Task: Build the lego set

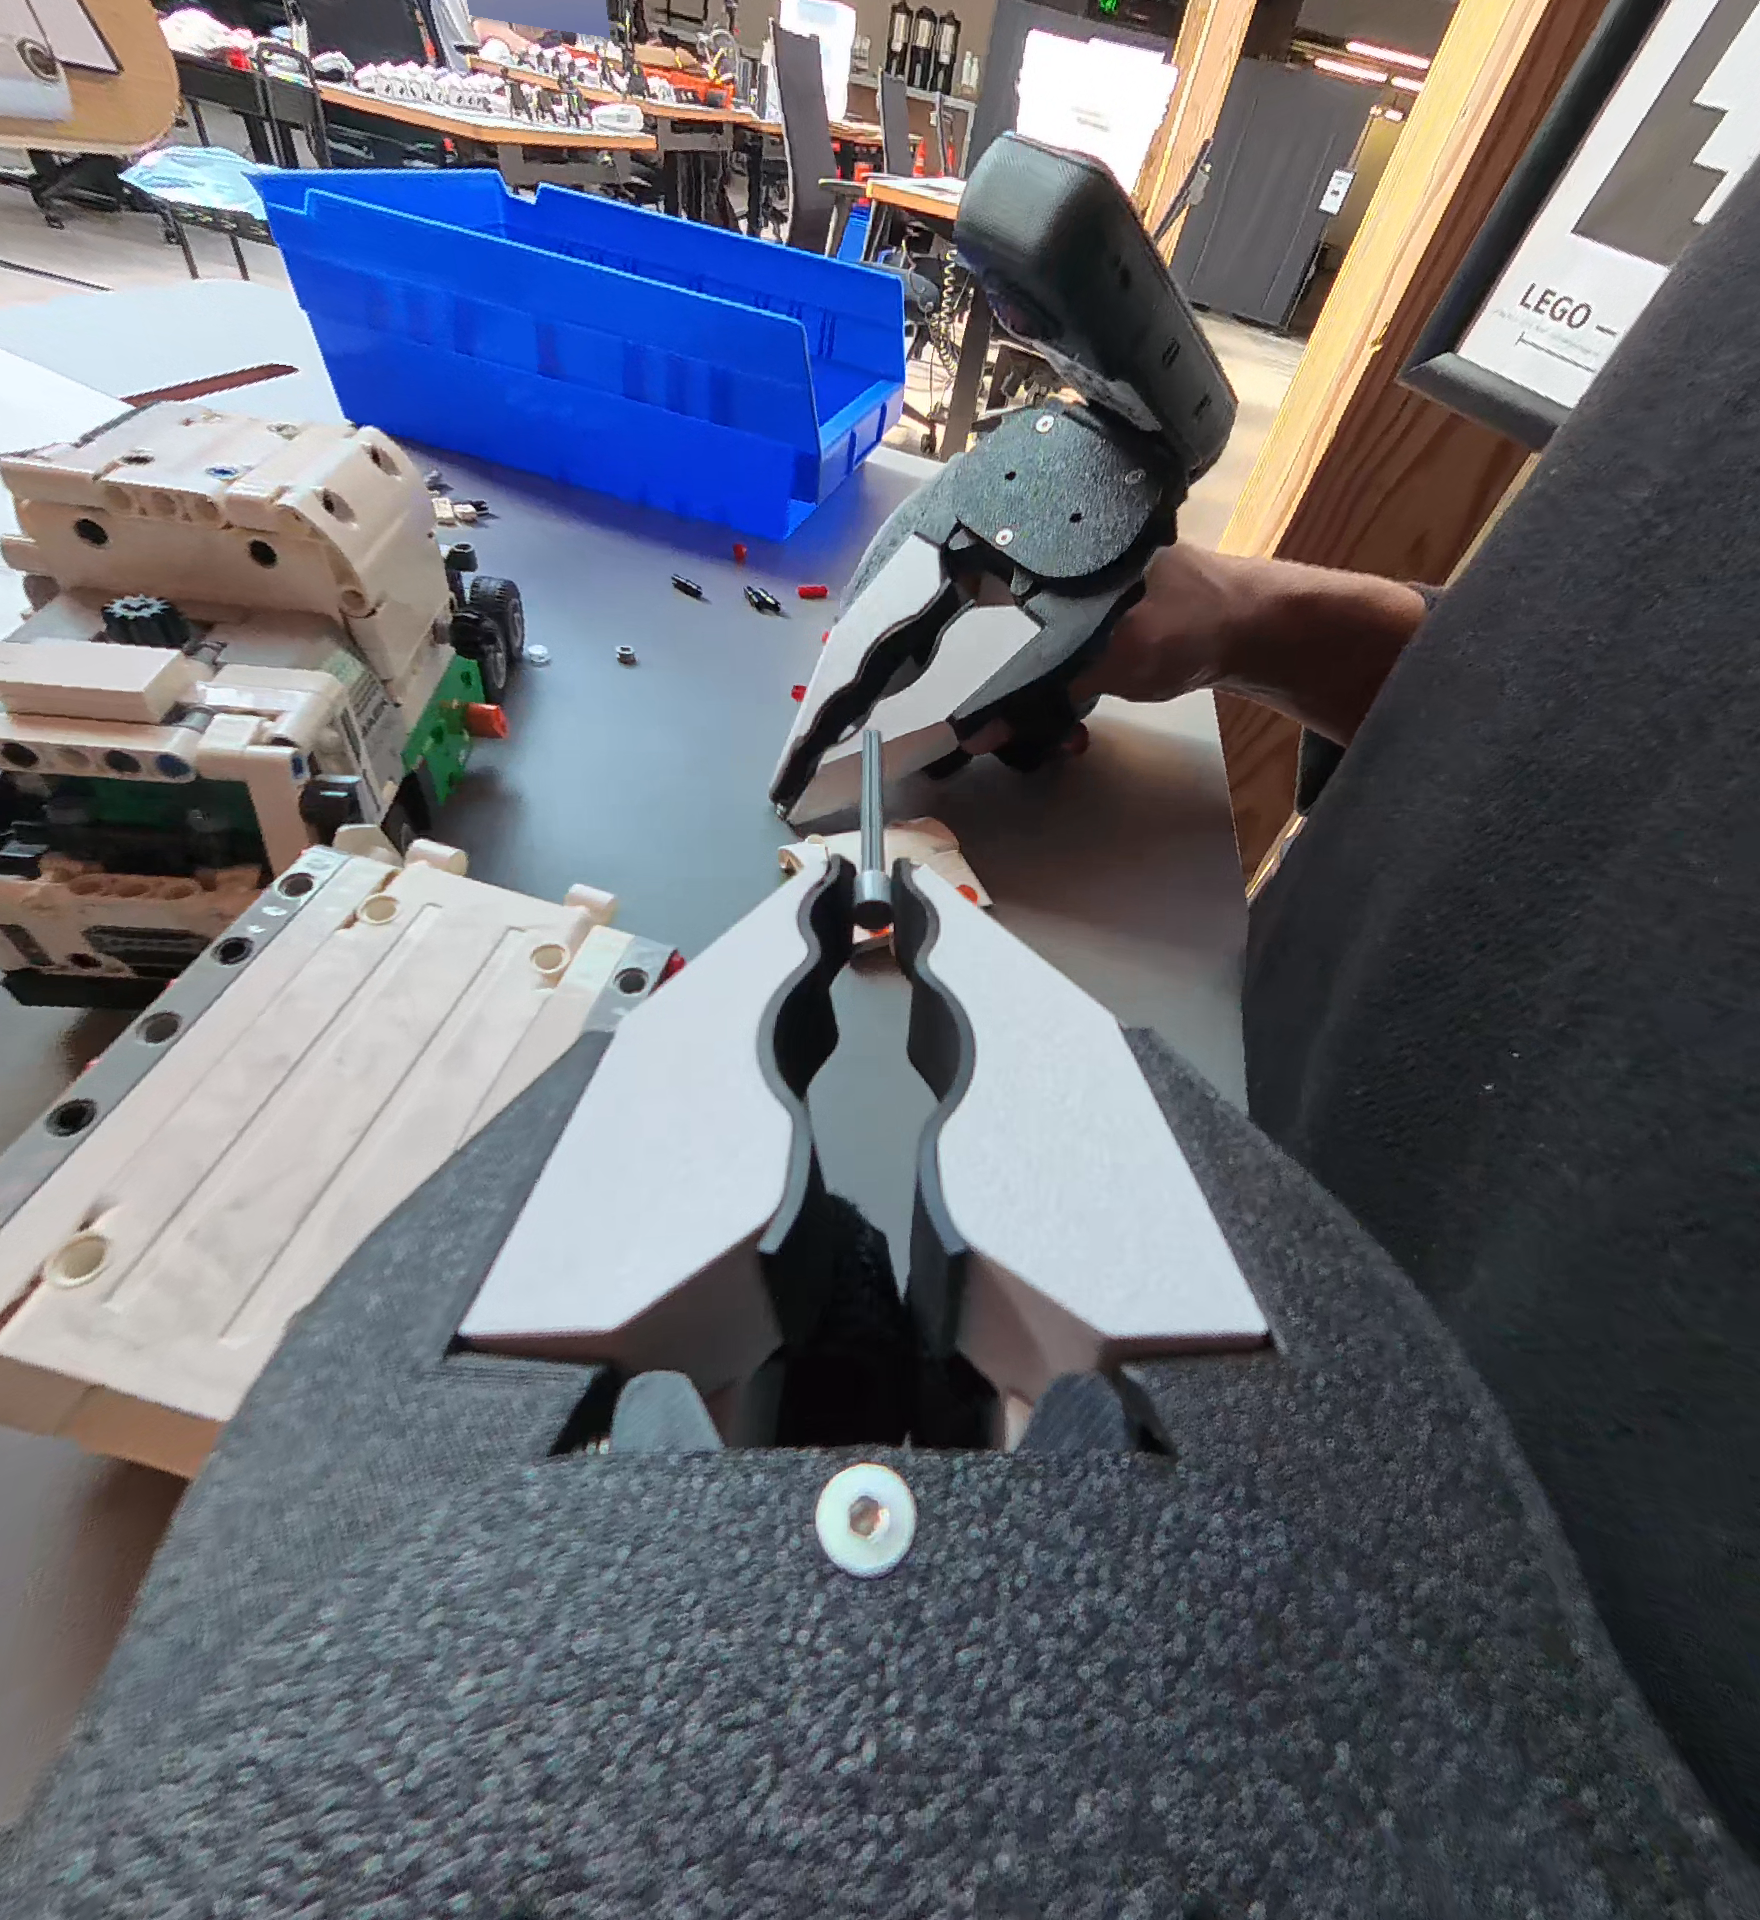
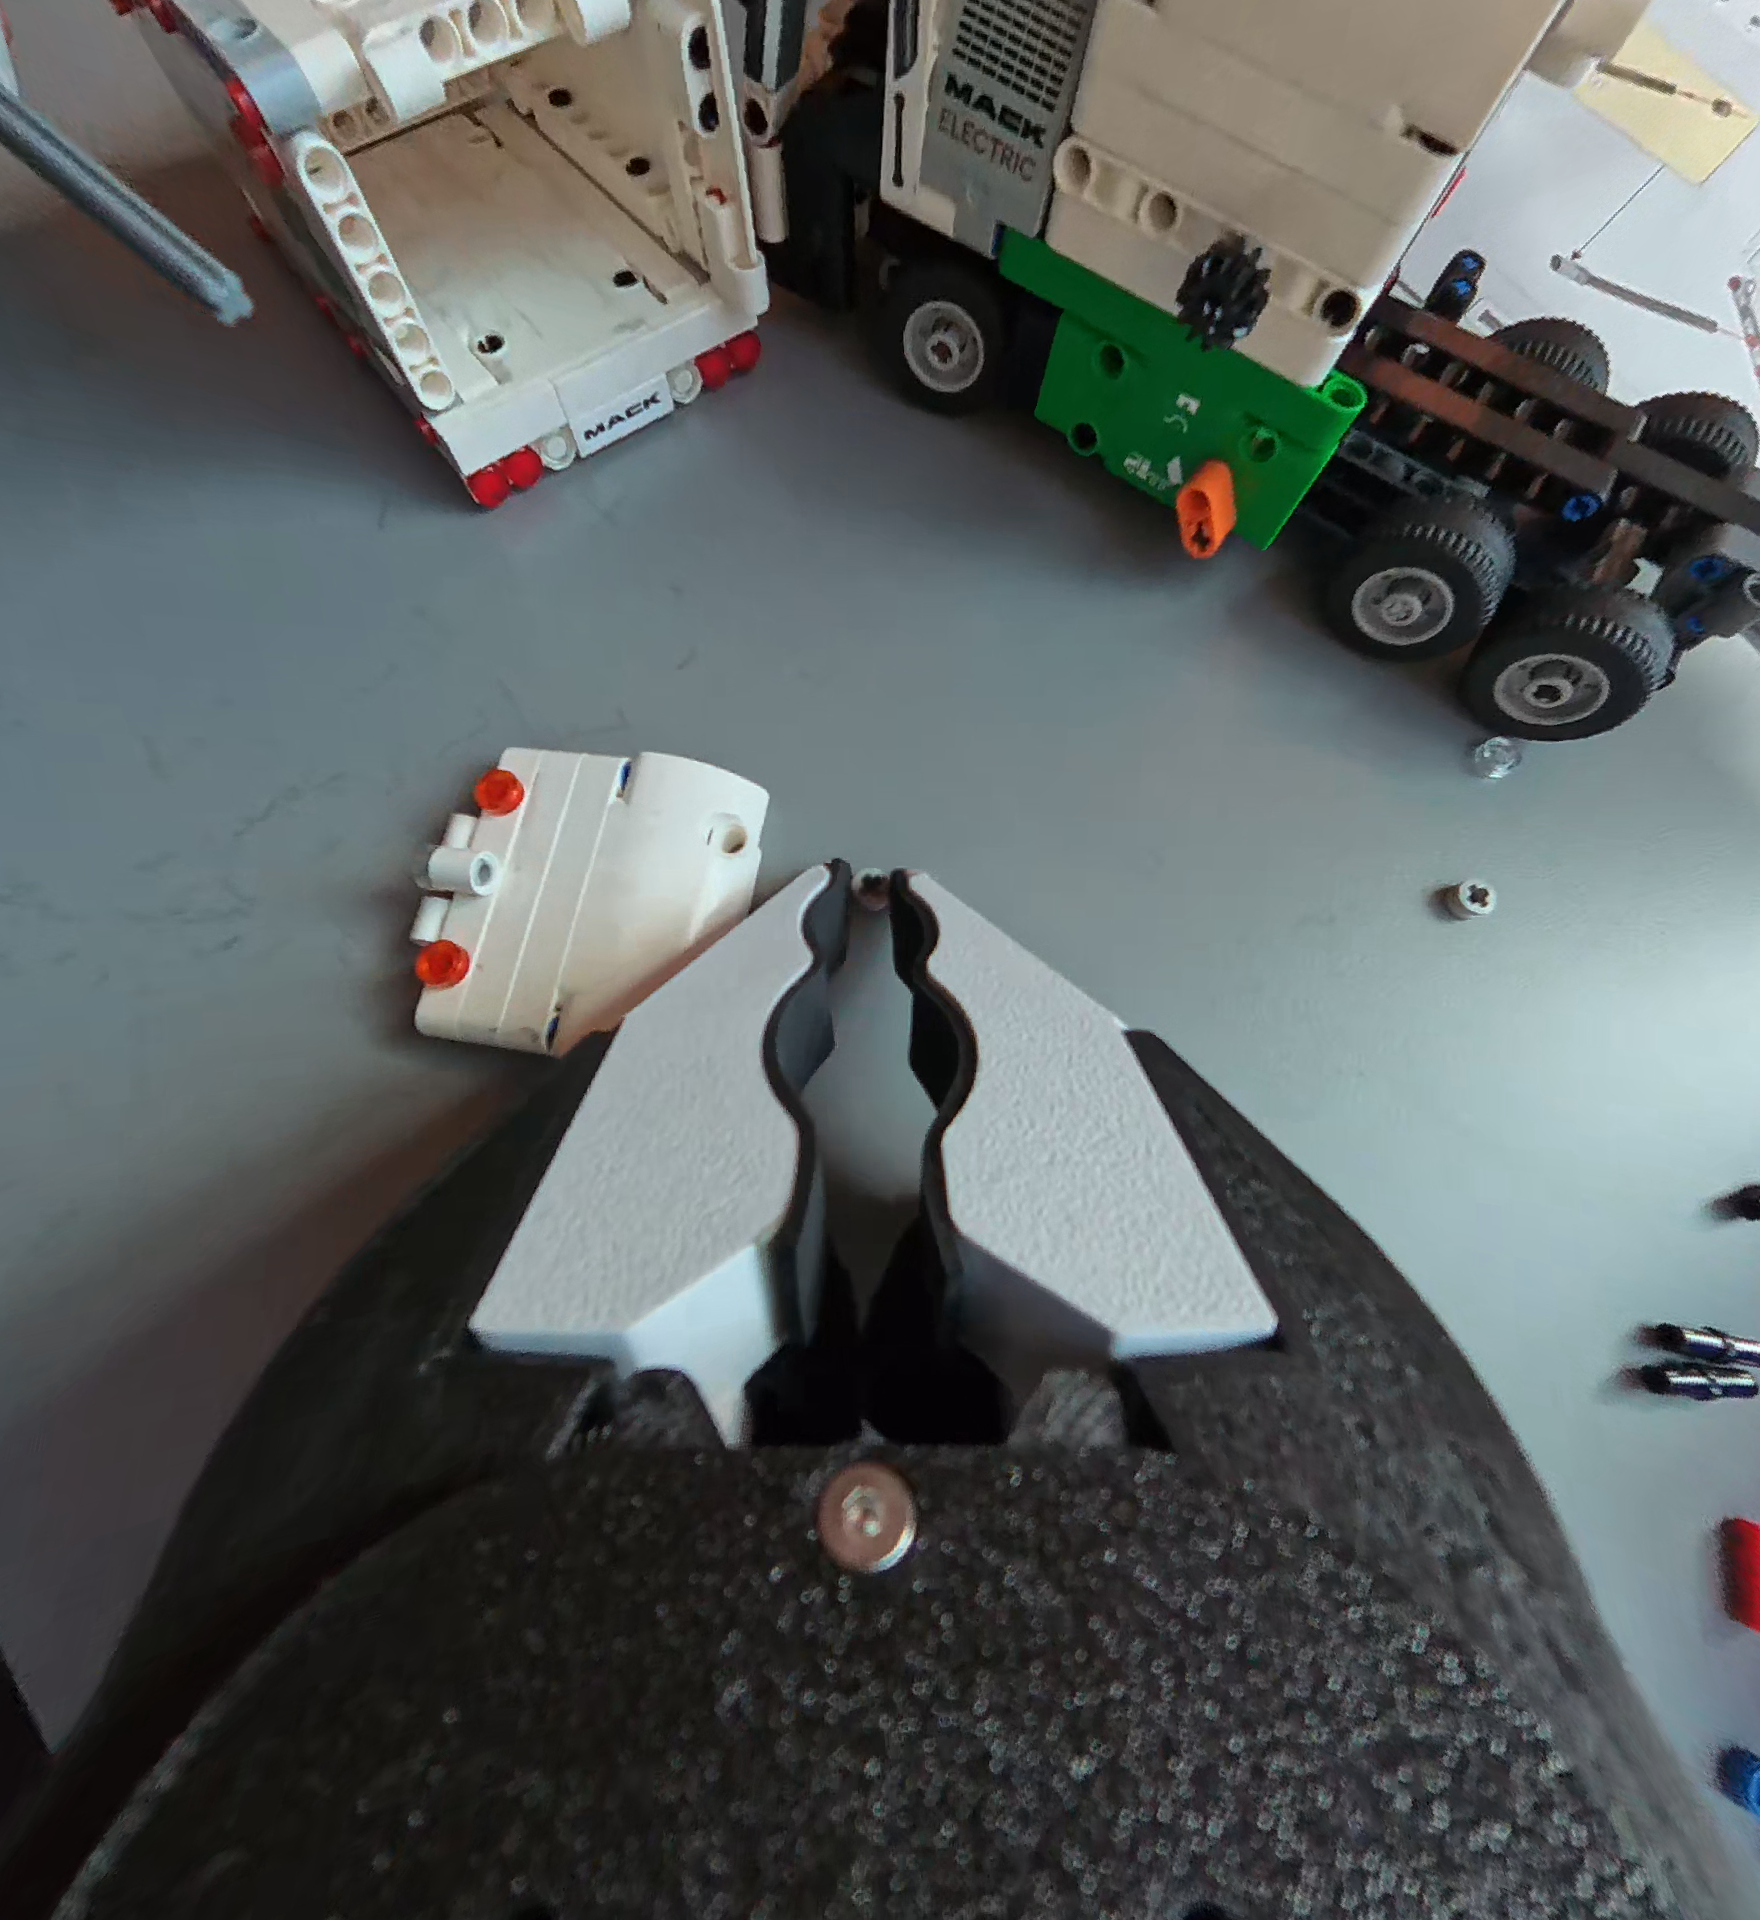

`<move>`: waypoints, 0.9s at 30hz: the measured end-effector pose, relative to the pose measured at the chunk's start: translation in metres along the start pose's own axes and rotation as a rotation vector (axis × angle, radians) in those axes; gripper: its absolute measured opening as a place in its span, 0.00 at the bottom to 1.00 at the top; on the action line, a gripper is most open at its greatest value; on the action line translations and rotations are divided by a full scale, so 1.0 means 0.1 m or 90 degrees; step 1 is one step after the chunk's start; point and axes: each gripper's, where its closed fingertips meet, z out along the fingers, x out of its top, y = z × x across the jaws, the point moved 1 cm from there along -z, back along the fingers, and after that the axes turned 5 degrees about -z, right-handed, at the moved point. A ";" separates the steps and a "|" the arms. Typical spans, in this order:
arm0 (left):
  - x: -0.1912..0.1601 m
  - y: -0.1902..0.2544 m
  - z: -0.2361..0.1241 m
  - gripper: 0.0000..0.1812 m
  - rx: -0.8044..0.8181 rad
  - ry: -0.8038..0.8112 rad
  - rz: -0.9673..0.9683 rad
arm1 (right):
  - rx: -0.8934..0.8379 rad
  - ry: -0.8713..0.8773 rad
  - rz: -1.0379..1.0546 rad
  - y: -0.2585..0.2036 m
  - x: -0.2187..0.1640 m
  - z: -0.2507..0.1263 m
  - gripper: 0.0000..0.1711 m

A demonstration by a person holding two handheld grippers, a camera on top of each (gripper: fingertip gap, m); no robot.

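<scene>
Left hand-held gripper (image 1: 871,894) is closed on a grey axle (image 1: 871,805), upright at its tips. Right hand-held gripper (image 2: 868,883) pinches the axle's end above the surface (image 2: 232,644), beside a white subassembly (image 2: 585,904). Recommend keeping the axle square while transferring.

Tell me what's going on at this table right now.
A person is building a lego truck with two handheld grippers. The left gripper pinches a thin grey axle at its tips. The right gripper, almost closed, holds its far end beside a small white assembly. Loose pins lie scattered on the grey table.
</scene>
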 end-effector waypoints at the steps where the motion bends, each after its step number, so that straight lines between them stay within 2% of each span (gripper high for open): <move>1: 0.00 -0.01 0.00 0.02 0.003 -0.002 -0.004 | -0.002 -0.001 -0.003 0.00 0.00 0.00 0.03; 5: 0.09 -0.07 -0.04 0.02 0.004 0.039 -0.038 | 0.006 0.024 0.028 0.01 0.05 -0.03 0.03; 10: 0.32 -0.08 -0.09 0.02 -0.045 0.143 -0.137 | 0.245 0.394 0.334 -0.15 0.95 -0.44 0.03; 12: 0.32 -0.08 -0.07 0.02 -0.025 0.146 -0.117 | 0.339 0.471 0.445 -0.18 1.11 -0.52 0.03; 17: 0.31 -0.03 -0.04 0.02 0.007 0.160 -0.063 | 0.411 0.512 0.578 -0.24 1.14 -0.49 0.02; 22: 0.31 0.00 -0.02 0.02 0.011 0.160 -0.045 | 0.446 0.520 0.595 -0.34 1.15 -0.53 0.02; 27: 0.30 0.01 -0.01 0.02 0.008 0.152 -0.042 | 0.431 0.509 0.585 -0.39 1.16 -0.52 0.02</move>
